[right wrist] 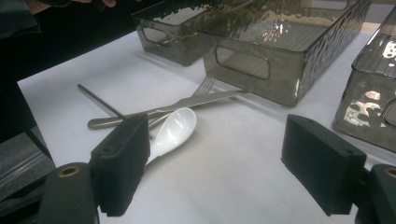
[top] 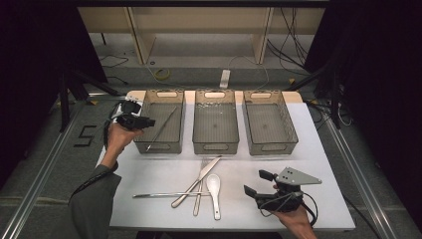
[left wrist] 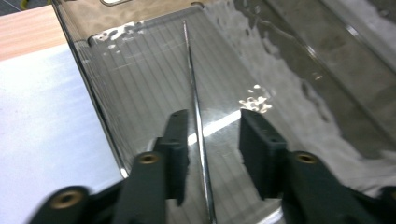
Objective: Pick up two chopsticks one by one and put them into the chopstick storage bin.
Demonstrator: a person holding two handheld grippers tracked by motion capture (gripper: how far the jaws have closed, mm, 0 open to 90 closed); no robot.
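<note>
Already thin metal chopstick (left wrist: 195, 100) in far-left smoky plastic bin (top: 160, 127); left hand-held gripper (left wrist: 212, 140) apart; right hand-held gripper (right wrist: 217, 161) apart; second chopstick (top: 164, 194), knife (top: 199, 180), fork (top: 201, 186), white spoon (top: 214, 188) left at tabletop near edge.

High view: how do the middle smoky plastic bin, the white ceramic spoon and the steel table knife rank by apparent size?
1. Middle smoky plastic bin, clearly largest.
2. Steel table knife.
3. White ceramic spoon, somewhat shorter than the knife though broader.

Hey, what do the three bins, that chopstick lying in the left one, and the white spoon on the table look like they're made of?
The bins look like smoky, see-through plastic: the table shows through their glossy, dimpled walls. The chopstick in the left bin looks like polished metal, thin and silvery with a bright glint. The white spoon looks like glazed ceramic, or possibly melamine: opaque, smooth and shiny with soft highlights.
</note>
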